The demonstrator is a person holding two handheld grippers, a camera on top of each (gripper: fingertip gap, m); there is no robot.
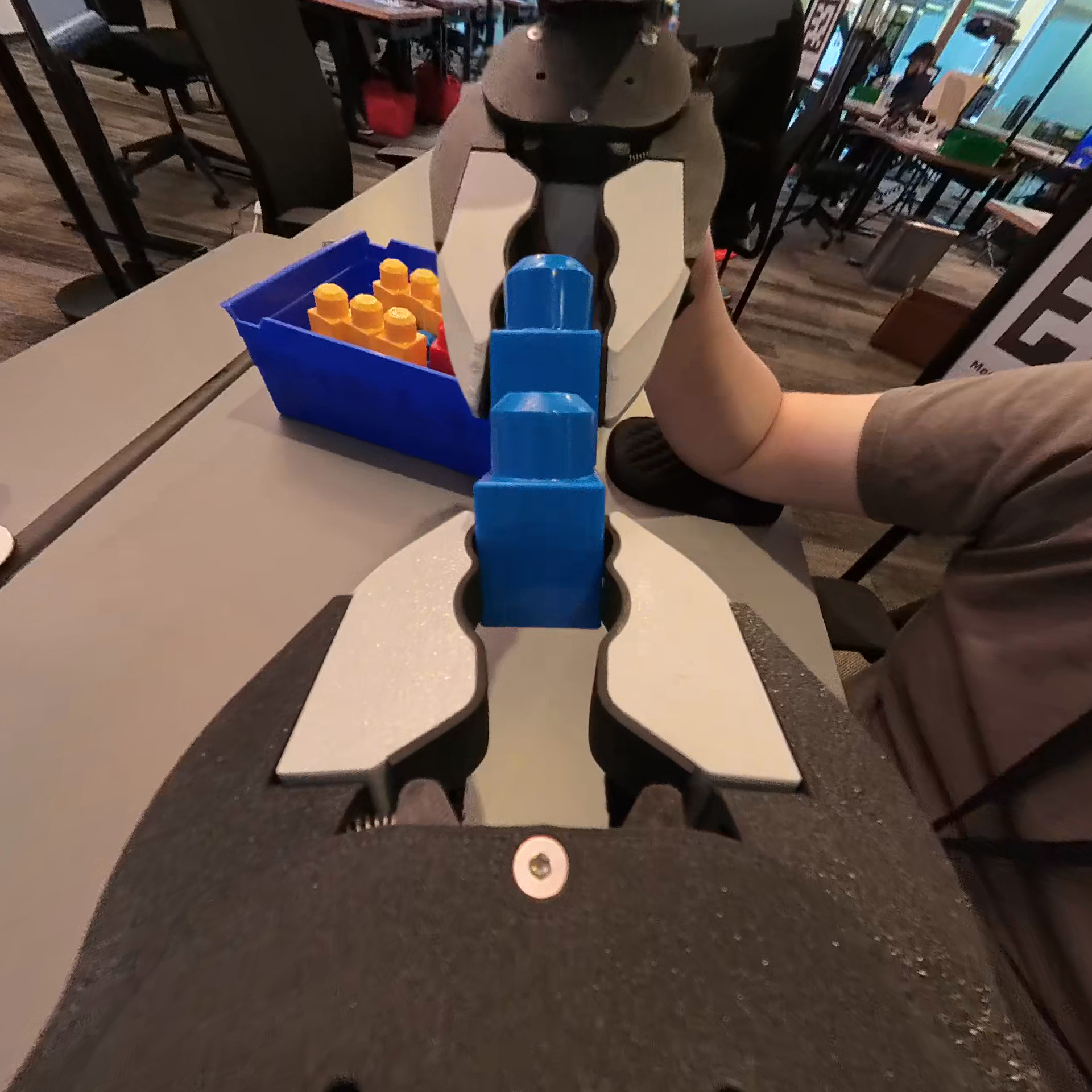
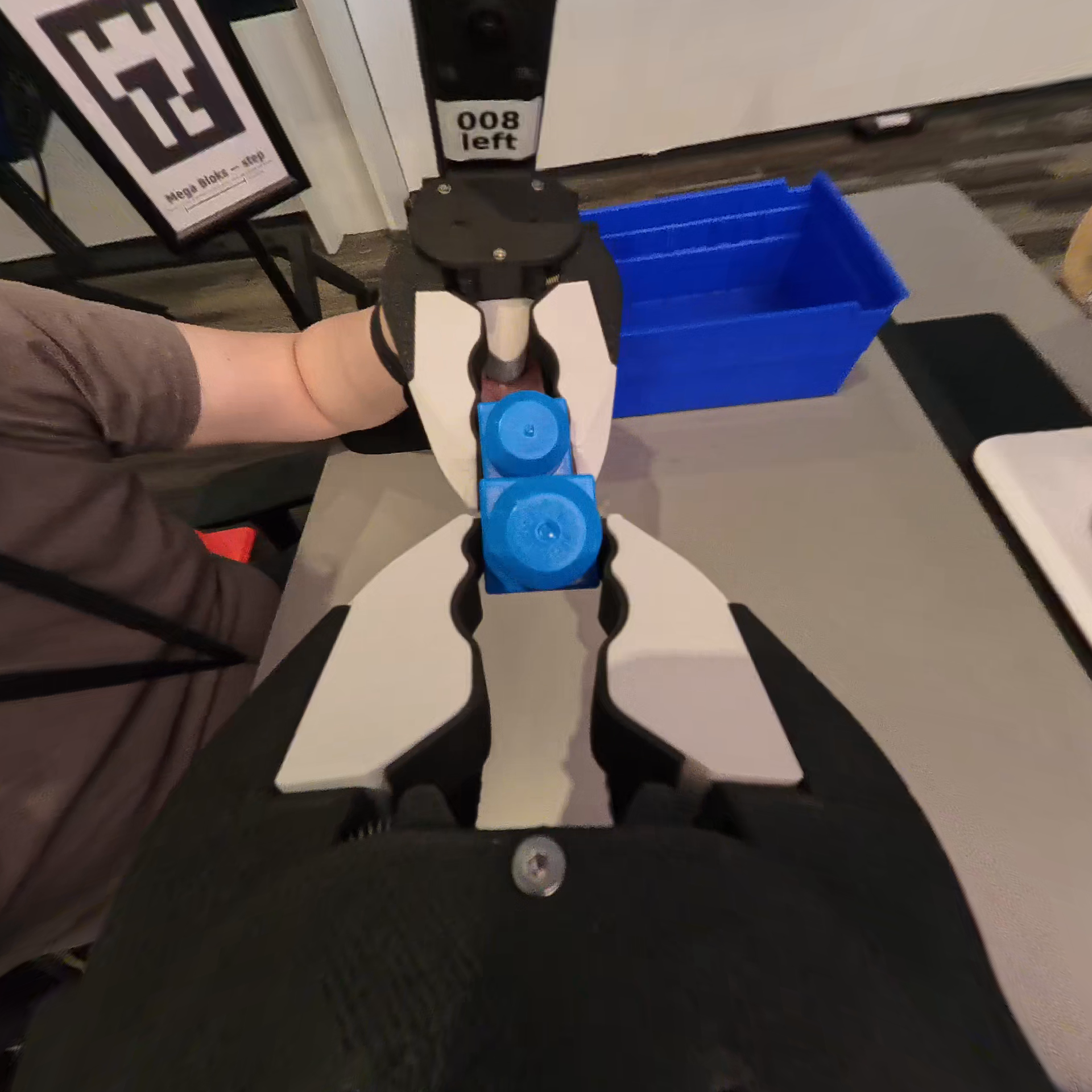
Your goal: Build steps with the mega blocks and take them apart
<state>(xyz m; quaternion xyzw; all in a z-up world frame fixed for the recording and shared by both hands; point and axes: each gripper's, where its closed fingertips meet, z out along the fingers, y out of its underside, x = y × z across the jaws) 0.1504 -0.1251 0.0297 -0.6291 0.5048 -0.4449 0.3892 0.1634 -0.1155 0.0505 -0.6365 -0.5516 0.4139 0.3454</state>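
Observation:
Two blue mega block columns stand side by side above the grey table point(image 1: 177, 591), touching, like a two-level step. My left gripper point(image 1: 540, 532) is shut on the lower blue column point(image 1: 540, 555). My right gripper point(image 1: 543, 408) faces it from the far side and is shut on the taller blue column point(image 1: 546, 360). In the right wrist view my right gripper point(image 2: 540, 526) holds the near column point(image 2: 540, 535) seen from above, and the left gripper point(image 2: 526, 473) holds the far one point(image 2: 523, 434). I cannot tell whether the two columns are joined.
A blue bin point(image 1: 354, 390) with orange blocks point(image 1: 366, 319) and a red block point(image 1: 440, 351) sits behind on the left. Another blue bin point(image 2: 738, 331) shows no blocks inside. A white slab point(image 2: 1046, 520) lies at the right. A person's arm point(image 1: 738, 413) and a marker sign point(image 2: 153, 100) are near. Less than 4 cm separates the two grippers' tips.

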